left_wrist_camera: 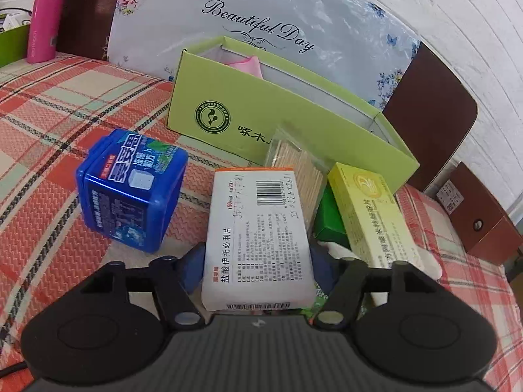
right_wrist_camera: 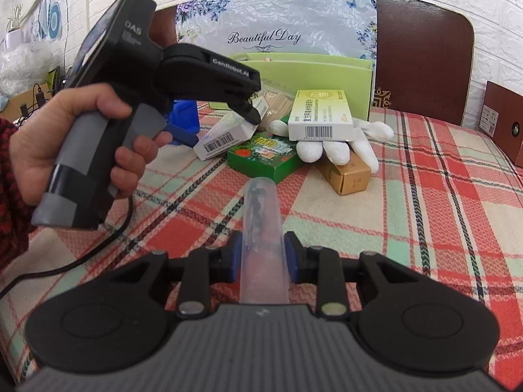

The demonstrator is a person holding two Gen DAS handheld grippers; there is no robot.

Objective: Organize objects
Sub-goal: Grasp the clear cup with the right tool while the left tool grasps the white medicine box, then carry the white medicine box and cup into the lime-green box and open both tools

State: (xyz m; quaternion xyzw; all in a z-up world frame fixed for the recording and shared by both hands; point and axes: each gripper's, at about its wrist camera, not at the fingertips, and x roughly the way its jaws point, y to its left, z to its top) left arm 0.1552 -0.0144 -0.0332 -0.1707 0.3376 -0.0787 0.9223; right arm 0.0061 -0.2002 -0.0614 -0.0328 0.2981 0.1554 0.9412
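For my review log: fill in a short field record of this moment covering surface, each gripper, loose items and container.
surface: plaid cloth
left gripper: jaws either side of white medicine box, contact unclear
right gripper: shut on clear plastic tube
loose items: blue plastic tub, yellow medicine box, white glove
container: open green cardboard box, behind the pile

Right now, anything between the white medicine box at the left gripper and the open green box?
Yes. A toothpick packet lies just beyond the white medicine box, against the green box's near wall. That wall must be cleared too; lifting up and over looks unobstructed.
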